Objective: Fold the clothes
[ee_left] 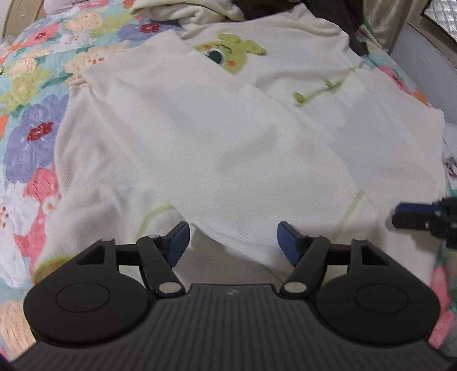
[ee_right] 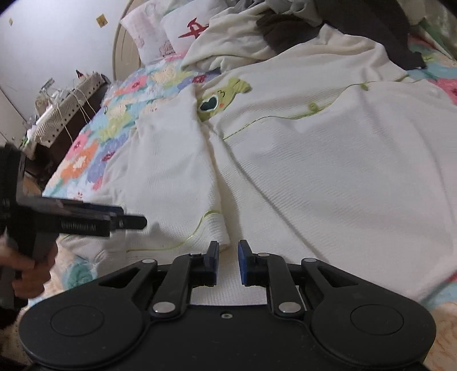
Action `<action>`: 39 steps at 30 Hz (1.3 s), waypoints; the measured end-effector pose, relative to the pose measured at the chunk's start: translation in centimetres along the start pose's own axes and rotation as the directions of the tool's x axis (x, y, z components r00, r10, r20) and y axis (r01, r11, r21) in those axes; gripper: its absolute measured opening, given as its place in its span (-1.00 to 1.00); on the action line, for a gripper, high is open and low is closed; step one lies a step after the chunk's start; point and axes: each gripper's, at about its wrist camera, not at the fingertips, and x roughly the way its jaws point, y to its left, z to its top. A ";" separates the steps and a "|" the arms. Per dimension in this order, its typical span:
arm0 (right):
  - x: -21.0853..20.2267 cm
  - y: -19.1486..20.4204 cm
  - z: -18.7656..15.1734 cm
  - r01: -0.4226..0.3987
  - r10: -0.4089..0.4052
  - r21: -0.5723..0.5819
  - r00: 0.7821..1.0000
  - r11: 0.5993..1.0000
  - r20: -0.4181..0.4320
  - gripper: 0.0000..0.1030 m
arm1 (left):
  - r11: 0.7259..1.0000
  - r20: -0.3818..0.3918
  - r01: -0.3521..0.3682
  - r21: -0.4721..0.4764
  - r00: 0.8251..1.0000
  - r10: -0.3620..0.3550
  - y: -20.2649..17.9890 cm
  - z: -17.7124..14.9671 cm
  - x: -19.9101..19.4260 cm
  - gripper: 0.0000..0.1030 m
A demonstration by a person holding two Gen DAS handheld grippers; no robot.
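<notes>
A cream sweater (ee_left: 328, 137) with a green frog patch (ee_left: 231, 54) lies spread on the bed. One sleeve (ee_left: 200, 142) is folded across its body toward me. My left gripper (ee_left: 232, 242) is open, and the sleeve's cuff end lies loose between its blue pads (ee_left: 178, 242) without being pressed. In the right wrist view the same sweater (ee_right: 314, 171) fills the frame. My right gripper (ee_right: 228, 256) hovers over its lower part with a narrow gap and nothing between its pads. The right gripper (ee_left: 400, 217) also shows at the right edge. A hand (ee_right: 25, 274) holds the left gripper (ee_right: 128, 218).
A floral quilt (ee_left: 34, 114) covers the bed. Behind the sweater is a heap of other clothes (ee_right: 242, 37), with a dark garment (ee_right: 385, 34) on it. Pillows (ee_right: 182, 25) lean at the headboard. A cluttered bedside stand (ee_right: 65, 100) is beyond the bed's left side.
</notes>
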 end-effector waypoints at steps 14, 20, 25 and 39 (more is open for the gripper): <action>-7.8 -4.5 -2.0 -0.121 0.103 0.155 0.987 0.980 0.121 0.17 | 0.993 0.052 -0.018 0.121 0.999 0.012 -8.3 -1.0 -5.1 0.37; -11.9 -4.8 1.4 -0.050 0.043 0.054 0.990 0.997 0.137 0.17 | 0.989 0.081 -0.003 0.146 0.997 -0.009 -15.3 1.4 -7.1 0.38; -15.3 -6.9 4.1 -0.055 0.055 0.005 0.997 0.998 0.062 0.18 | 0.990 0.104 -0.022 0.139 0.995 0.008 -19.7 2.4 -8.9 0.38; -16.6 -13.9 11.1 0.212 -0.227 -0.127 0.966 0.969 -0.122 0.28 | 1.000 0.098 0.022 -0.005 0.995 -0.021 -27.3 6.2 -5.6 0.41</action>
